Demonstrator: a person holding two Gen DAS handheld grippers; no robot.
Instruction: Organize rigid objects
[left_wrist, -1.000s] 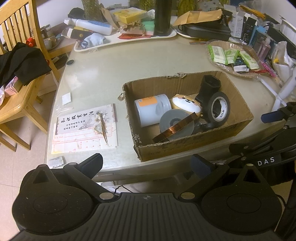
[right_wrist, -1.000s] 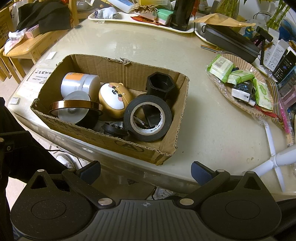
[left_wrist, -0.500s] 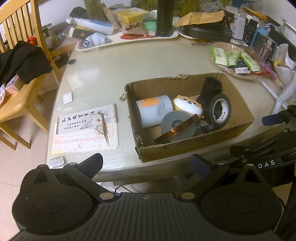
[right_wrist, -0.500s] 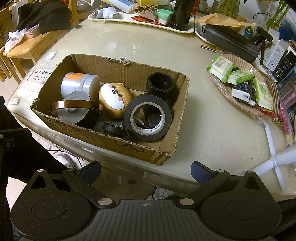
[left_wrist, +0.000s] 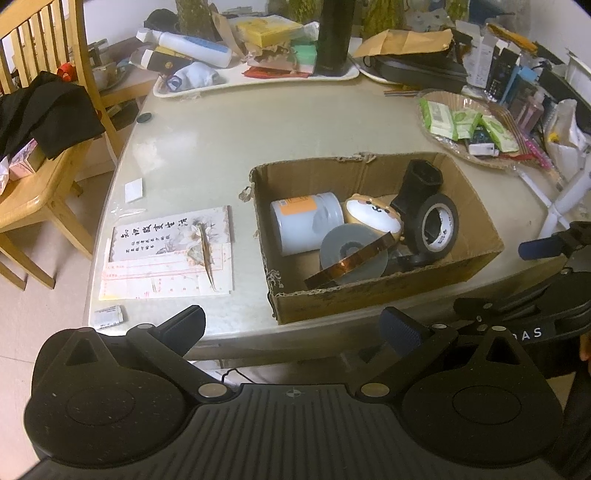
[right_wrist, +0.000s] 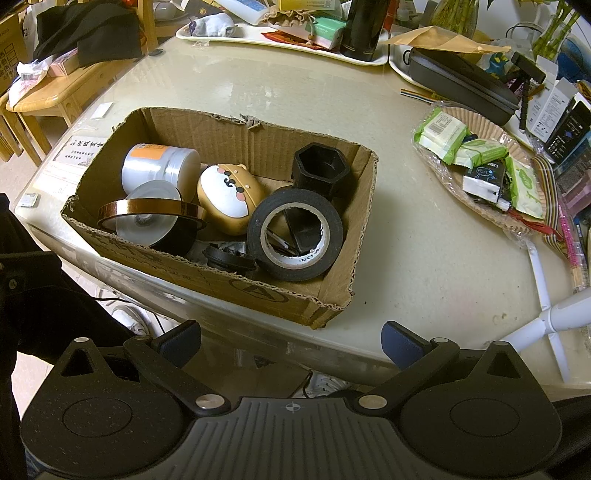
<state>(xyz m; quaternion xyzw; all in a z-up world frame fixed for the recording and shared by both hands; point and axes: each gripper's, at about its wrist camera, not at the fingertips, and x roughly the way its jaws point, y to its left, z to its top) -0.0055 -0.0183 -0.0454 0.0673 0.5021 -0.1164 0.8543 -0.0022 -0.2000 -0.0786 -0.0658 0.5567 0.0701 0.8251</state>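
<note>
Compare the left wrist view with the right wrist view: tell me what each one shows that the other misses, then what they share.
Only the left wrist view shows the whole printed paper sheet with a thin stick lying on it, the wooden chair back, and the right gripper's body at the frame edge.

Only the right wrist view shows the green plants and the small black round part by the box's near wall.

Both show the cardboard box, black tape roll, amber tape roll, dog-faced case, and open, empty fingers.
</note>
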